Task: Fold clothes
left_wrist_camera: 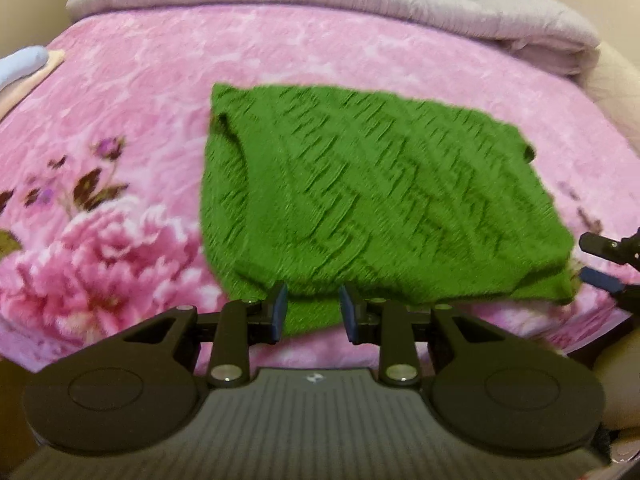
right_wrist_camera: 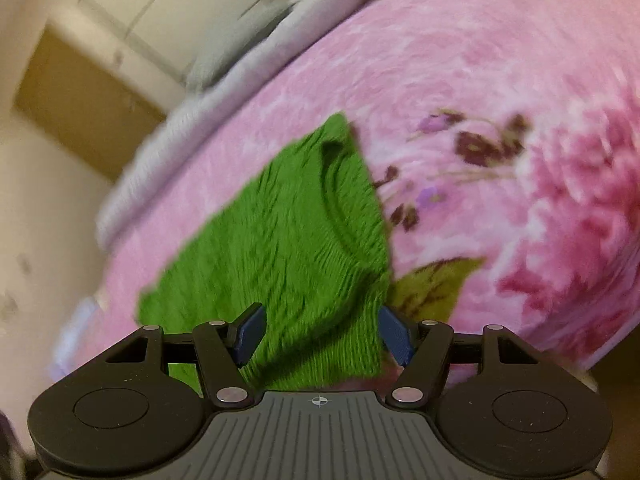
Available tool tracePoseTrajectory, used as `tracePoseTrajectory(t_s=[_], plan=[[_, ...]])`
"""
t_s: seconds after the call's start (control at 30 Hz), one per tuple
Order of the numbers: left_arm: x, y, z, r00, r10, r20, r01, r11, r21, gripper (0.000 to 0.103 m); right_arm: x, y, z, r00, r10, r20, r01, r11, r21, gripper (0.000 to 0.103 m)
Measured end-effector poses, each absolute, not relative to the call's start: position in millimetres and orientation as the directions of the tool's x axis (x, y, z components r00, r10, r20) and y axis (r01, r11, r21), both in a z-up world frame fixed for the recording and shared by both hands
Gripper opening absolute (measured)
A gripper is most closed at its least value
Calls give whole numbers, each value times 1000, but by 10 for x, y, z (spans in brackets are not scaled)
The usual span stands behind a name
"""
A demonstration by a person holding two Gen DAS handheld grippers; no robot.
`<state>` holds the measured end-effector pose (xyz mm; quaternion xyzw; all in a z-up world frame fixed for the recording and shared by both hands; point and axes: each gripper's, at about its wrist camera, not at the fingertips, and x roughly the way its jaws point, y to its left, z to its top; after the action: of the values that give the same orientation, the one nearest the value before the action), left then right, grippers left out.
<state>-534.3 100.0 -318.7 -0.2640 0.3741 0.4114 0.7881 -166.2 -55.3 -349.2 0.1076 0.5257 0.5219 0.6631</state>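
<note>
A green knit sweater [left_wrist_camera: 372, 196] lies folded on a pink floral blanket [left_wrist_camera: 132, 92]. My left gripper [left_wrist_camera: 313, 307] is open at the sweater's near edge, with green knit showing between its blue pads. My right gripper [right_wrist_camera: 322, 330] is open wide, with the near part of the sweater [right_wrist_camera: 280, 240] lying between its fingers. The right gripper also shows at the right edge of the left wrist view [left_wrist_camera: 612, 260], beside the sweater's right corner. Both views are blurred.
A folded grey quilt [left_wrist_camera: 320, 4] lies along the far side of the bed. A pale blue item [left_wrist_camera: 20, 64] sits at the left edge. In the right wrist view the blanket [right_wrist_camera: 500, 80] fills the right side, with a cream wall and cabinet [right_wrist_camera: 80, 92] at left.
</note>
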Motion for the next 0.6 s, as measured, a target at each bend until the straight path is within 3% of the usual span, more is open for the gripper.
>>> tracePoseTrajectory(t_s=[0.13,0.2,0.23,0.33,0.6], plan=[[-5324,1043,-3154,434,453,-779,-829,540,-147,24,-1393,-638,-3686,-121,849,-514,-421,425,801,65],[-5312,1078,-3160,455,451,-768,-820,548,-164,24,-1333,-604,-3738,-132,853,-505,-403,419,813,65],[-5304,1098,-3169,464,449,-764,-816,552,-172,24,-1306,-586,-3768,-138,854,-502,-394,418,819,59],[-5298,1177,-3206,490,439,-753,-809,551,-204,24,-1248,-520,-3899,-156,852,-499,-358,422,833,54],[-5284,1372,-3367,514,423,-747,-802,546,-243,20,-1215,-330,-4009,-191,866,-462,-358,376,854,53]])
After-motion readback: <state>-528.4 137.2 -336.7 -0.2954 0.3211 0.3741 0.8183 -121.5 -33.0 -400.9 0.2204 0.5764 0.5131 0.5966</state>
